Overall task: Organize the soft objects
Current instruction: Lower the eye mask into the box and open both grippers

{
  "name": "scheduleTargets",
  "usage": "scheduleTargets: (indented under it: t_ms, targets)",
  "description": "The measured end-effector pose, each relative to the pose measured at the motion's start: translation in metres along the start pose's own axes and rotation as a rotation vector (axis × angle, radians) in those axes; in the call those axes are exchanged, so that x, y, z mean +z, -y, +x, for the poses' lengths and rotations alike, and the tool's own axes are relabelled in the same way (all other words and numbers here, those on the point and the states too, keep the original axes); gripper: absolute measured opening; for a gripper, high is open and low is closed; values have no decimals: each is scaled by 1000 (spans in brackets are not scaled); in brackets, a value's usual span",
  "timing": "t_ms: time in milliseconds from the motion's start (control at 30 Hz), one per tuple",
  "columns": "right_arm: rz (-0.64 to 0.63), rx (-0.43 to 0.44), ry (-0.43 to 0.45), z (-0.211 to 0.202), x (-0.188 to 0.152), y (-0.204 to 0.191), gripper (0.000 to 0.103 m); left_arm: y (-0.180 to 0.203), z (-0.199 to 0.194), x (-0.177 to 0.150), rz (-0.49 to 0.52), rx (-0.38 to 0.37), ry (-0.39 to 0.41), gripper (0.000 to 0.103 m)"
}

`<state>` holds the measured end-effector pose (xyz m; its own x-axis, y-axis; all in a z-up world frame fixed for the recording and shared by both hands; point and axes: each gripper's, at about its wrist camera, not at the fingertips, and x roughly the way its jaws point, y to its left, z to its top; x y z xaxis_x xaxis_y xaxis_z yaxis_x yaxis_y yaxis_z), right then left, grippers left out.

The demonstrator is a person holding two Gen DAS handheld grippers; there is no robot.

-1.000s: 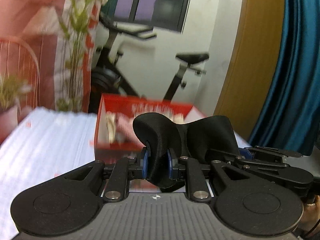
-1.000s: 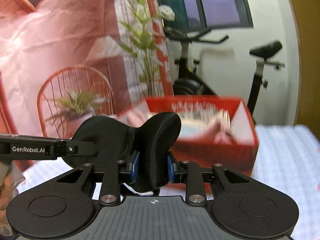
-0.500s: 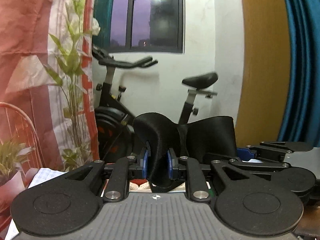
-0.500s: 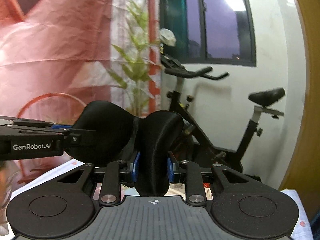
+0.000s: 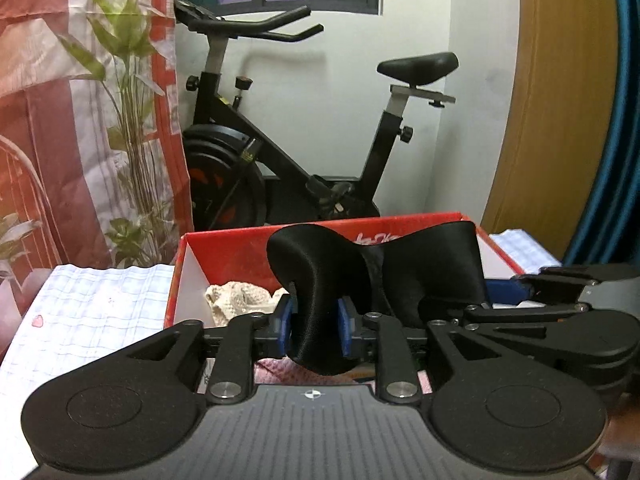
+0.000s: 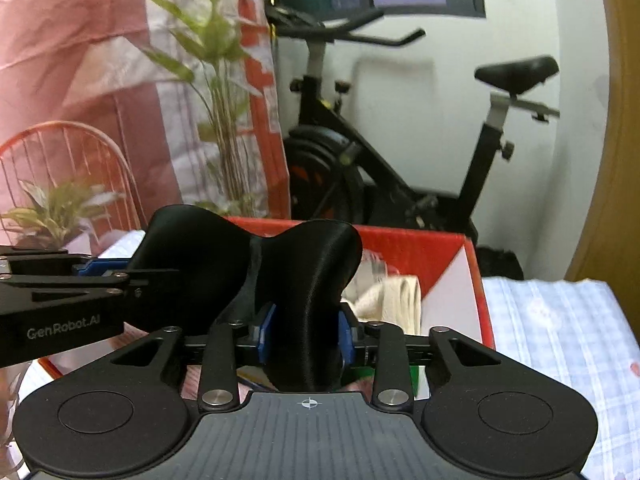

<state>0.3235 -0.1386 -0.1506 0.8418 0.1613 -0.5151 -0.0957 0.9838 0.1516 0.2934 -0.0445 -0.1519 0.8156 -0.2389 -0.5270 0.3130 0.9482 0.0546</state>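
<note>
A black padded eye mask (image 5: pixel 320 264) hangs between both grippers above a red cardboard box (image 5: pixel 240 236). My left gripper (image 5: pixel 314 320) clasps its left lobe between blue pads; the jaws are opening while the pads still touch the fabric. My right gripper (image 6: pixel 306 332) holds the other lobe (image 6: pixel 312 264) the same way, jaws opening too. Each gripper shows from the side in the other's view: the right gripper (image 5: pixel 508 292) and the left gripper (image 6: pixel 92 266). Inside the box (image 6: pixel 420 244) lies a cream knitted cloth (image 5: pixel 236 300), also visible as cream cloth (image 6: pixel 392 296).
The box sits on a white-and-blue checked sheet (image 5: pixel 92 304). Behind it stands a black exercise bike (image 5: pixel 280 160), with a green plant (image 5: pixel 132 120) and a red-and-white curtain at left. A wooden door (image 5: pixel 552 120) and a blue curtain are at right. An orange wire chair (image 6: pixel 72 160) is far left.
Both grippers have carried the mask forward; the view tipped up off the box, then back down, so the box sits under the mask. Both pairs of jaws stand wider.
</note>
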Motion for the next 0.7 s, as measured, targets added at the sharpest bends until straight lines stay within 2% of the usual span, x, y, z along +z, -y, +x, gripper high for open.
scheduleTargets:
  t_ms: [33,100,167,233,300,333,467,700]
  targets:
    - [-1,-15,-12,3,-2,1,39,-2,1,1,7,9,-3,38]
    - [-4,-41,-23,5,-5,2,49,-5,1,0,16,26,-15,56]
    - [-6,-64,-35,7,-6,4,57,-9,1,2,19,35,-24,65]
    - [-19,-96,-40,6,-8,4,65,-11,0,4,15,27,-29,67]
    - [-35,-129,-37,2,-8,4,94,-14,-6,3,7,33,-35,68]
    - [-39,-138,-29,-1,-9,3,97,-15,-9,4,6,36,-35,69]
    - [-64,-136,-3,-15,-4,3,97,-17,-25,5,3,31,-37,70]
    - [-87,-86,46,-52,-2,-1,98,-24,-64,0,-35,0,-41,71]
